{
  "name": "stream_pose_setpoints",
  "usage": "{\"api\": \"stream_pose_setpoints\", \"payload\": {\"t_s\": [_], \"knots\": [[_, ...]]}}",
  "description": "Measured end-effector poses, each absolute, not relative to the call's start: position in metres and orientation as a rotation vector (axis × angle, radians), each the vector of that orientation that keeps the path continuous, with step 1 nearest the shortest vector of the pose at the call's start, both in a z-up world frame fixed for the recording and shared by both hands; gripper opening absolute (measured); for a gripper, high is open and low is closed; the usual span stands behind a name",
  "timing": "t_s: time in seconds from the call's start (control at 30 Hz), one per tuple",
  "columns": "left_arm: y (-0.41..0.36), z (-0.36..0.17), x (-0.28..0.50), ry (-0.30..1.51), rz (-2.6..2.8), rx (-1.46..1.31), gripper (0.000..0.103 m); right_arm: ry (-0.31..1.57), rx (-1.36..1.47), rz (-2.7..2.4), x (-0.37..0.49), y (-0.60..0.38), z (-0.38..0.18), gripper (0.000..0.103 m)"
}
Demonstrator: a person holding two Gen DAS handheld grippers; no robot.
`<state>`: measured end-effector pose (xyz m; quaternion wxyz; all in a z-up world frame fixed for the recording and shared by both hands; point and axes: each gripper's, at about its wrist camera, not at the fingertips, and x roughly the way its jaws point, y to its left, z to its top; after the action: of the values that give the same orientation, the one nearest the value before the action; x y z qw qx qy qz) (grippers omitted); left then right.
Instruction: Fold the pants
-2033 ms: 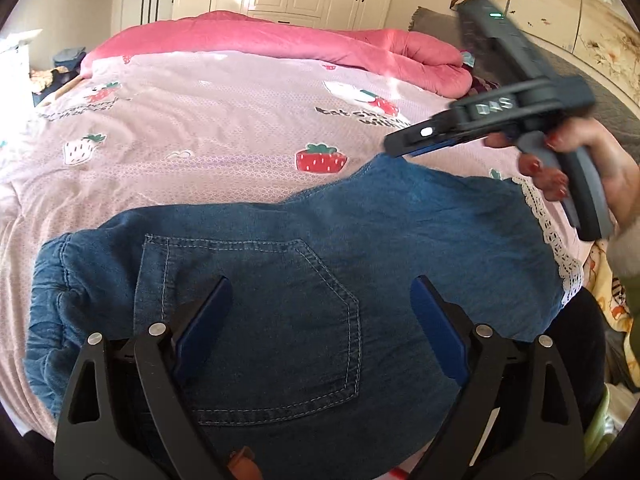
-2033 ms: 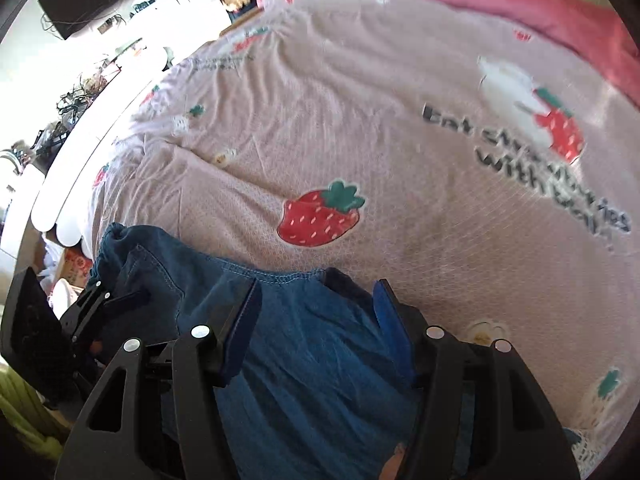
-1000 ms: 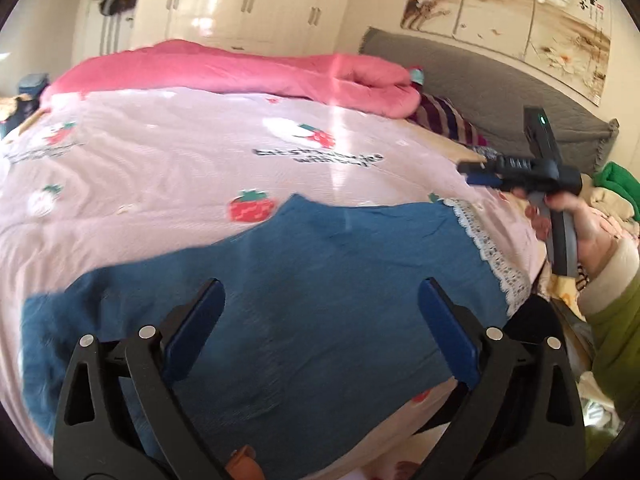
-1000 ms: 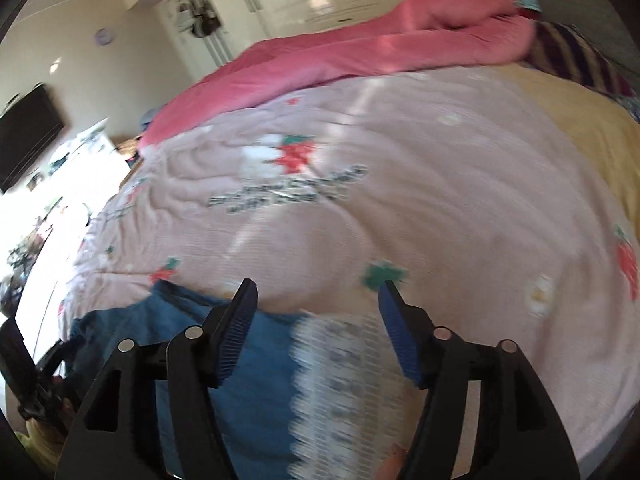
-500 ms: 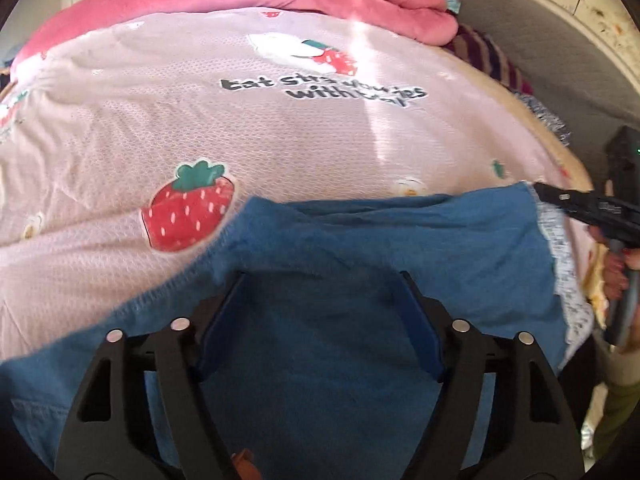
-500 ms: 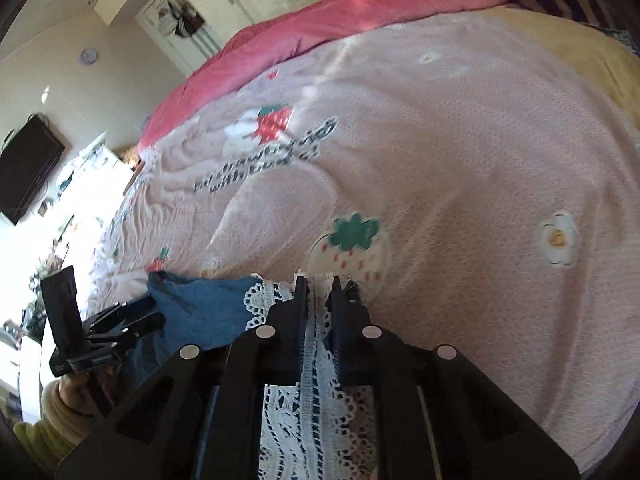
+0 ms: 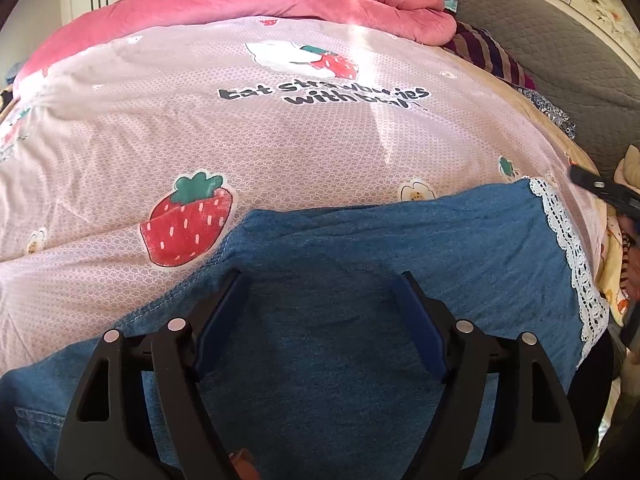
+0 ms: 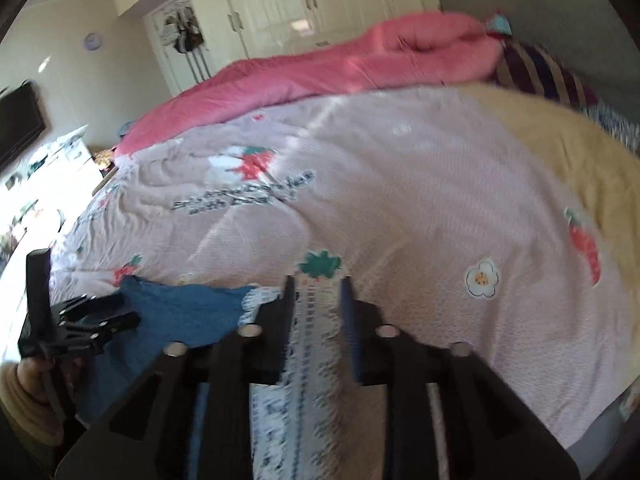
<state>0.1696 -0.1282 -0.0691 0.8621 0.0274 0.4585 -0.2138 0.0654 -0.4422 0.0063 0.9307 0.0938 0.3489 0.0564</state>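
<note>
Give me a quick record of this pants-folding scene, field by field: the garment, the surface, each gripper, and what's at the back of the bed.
garment: blue denim pants with white lace hem, lying flat
surface: pink strawberry-print bedspread
left gripper: over the denim, jaws opening, fingers apart, gripping nothing
right gripper: at the lace hem, jaws opening, lace between the fingers; view blurred
back of bed: rolled pink quilt

Sunlit bed (image 7: 280,152) (strawberry print); cream wardrobes (image 8: 320,4) behind.

We've got open bedspread (image 7: 280,152) toward 12 o'clock; pink quilt (image 7: 280,0) blocks the far edge, striped pillow (image 7: 492,56) at 2.
</note>
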Motion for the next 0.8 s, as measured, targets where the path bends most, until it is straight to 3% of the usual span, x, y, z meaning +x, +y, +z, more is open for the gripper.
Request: {"api": "stream_pose_setpoints", "payload": {"t_s": [0.13, 0.2, 0.33, 0.57, 0.8], "knots": [[-0.128, -0.067, 0.168, 0.951, -0.447, 0.043, 0.073, 0.695, 0.082, 0.191, 0.038, -0.401, 0.014, 0.044], [-0.128, -0.065, 0.166, 0.943, -0.447, 0.037, 0.074, 0.711, 0.06, 0.232, 0.029, -0.379, 0.009, 0.052], [-0.125, -0.059, 0.159, 0.925, -0.451, 0.018, 0.075, 0.753, 0.023, 0.305, 0.017, -0.345, -0.003, 0.055], [-0.111, -0.039, 0.131, 0.866, -0.448, 0.007, 0.079, 0.92, 0.032, 0.242, 0.021, -0.341, -0.034, 0.067], [-0.053, -0.027, 0.075, 0.797, -0.307, 0.058, 0.081, 0.943, 0.11, 0.225, 0.023, -0.361, -0.046, 0.068]]}}
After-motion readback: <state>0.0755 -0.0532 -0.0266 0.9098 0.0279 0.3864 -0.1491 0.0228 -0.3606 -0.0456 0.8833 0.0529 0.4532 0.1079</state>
